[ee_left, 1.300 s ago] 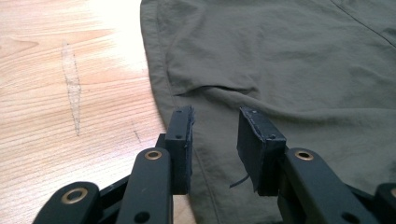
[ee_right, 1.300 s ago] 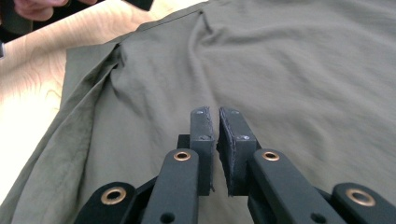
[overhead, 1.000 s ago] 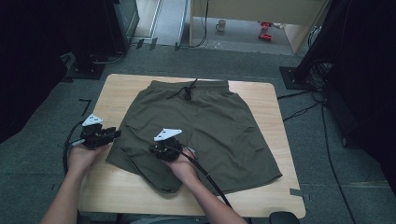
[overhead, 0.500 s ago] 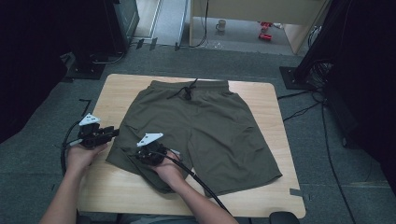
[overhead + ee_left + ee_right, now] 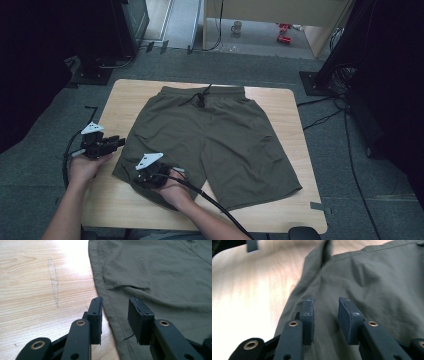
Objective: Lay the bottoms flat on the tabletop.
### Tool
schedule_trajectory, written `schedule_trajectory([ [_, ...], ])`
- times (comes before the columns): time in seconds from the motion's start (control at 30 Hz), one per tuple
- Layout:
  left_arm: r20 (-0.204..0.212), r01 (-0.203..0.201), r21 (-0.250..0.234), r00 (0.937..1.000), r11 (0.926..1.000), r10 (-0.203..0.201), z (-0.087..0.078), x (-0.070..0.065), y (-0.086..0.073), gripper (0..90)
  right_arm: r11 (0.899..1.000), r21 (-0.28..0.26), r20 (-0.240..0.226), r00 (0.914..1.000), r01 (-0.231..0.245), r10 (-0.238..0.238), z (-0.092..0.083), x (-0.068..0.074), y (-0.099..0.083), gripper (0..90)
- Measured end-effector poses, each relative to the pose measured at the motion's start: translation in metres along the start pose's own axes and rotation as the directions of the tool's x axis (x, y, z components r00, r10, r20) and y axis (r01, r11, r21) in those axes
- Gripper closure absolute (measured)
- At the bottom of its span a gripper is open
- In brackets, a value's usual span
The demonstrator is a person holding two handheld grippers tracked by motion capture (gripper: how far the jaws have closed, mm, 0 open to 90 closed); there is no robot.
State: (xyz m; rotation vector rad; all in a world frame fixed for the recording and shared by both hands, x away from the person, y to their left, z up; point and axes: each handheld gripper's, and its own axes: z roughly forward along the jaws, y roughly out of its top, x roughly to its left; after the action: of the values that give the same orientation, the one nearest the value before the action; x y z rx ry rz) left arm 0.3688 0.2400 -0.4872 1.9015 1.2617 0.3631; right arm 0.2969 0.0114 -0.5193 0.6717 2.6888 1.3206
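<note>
Olive green shorts (image 5: 220, 140) lie flat on the wooden table (image 5: 135, 97), waistband and drawstring at the far side. My left gripper (image 5: 119, 142) is at the outer edge of the shorts' left leg. In the left gripper view it (image 5: 115, 317) stands open, the side seam (image 5: 110, 302) lying under the gap and untouched by the pads. My right gripper (image 5: 142, 176) rests over the near hem of that leg. Its jaws have just been opening, and in the right gripper view it (image 5: 325, 320) is open above loose fabric (image 5: 374, 282).
Each gripper trails a black cable (image 5: 220, 210) off the near side of the table. A strip of tape (image 5: 317, 205) sits at the near right corner. Dark equipment and cables on the floor surround the table, and a mug (image 5: 236, 27) stands on the floor far behind.
My right gripper slid left and toward the near edge along the shorts' left leg, and its jaws parted. The left gripper stayed where it was.
</note>
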Motion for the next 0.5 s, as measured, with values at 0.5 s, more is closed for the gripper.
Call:
schedule_trajectory([
  [0.5, 0.002, -0.011, 0.023, 0.9999, 0.9997, 0.011, 0.004, -0.002, -0.001, 60.9, 0.995, 0.013, -0.025, 0.9945, 0.102, -0.101, -0.007, 0.033, -0.011, 54.8],
])
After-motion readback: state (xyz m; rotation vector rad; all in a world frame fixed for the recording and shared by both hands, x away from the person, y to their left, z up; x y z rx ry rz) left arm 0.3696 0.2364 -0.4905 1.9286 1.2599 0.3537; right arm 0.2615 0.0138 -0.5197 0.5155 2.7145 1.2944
